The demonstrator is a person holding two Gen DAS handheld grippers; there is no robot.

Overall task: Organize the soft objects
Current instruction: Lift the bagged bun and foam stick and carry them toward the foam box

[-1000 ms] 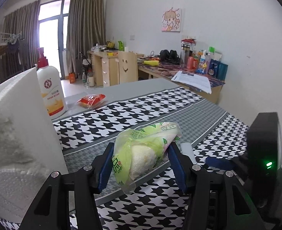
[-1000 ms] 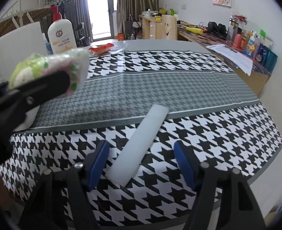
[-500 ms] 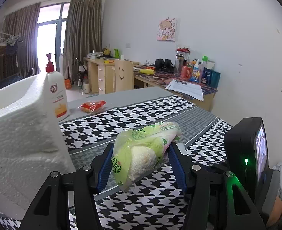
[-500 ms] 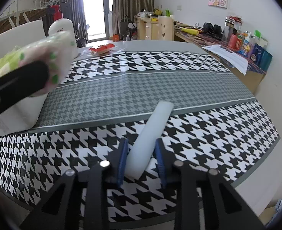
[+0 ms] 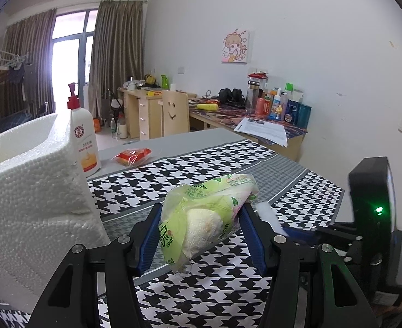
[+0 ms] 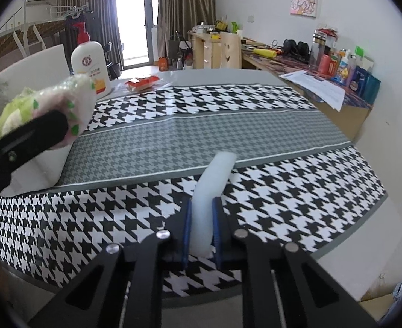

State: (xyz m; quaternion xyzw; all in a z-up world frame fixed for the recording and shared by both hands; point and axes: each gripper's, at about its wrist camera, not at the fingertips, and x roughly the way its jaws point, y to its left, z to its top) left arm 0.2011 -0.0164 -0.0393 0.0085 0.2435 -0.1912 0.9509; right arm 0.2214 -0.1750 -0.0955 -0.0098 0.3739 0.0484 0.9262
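- Fingers (image 6: pixel 186 235) of the right gripper (image 6: pixel 201 233), at lower centre of the right wrist view, are clamped on the near end of a white foam tube (image 6: pixel 214 186); its far end slants up toward frame centre.
- Left gripper (image 5: pixel 201 235) pads press both sides of a green bagged bun (image 5: pixel 203 216), held at lower centre above the houndstooth tablecloth (image 5: pixel 201 164).
- White foam box (image 5: pixel 28 191) fills the left of the frame.
- Lotion bottle (image 5: pixel 83 134) stands just behind it.
- Red snack packet (image 5: pixel 132 156) lies beside the bottle.
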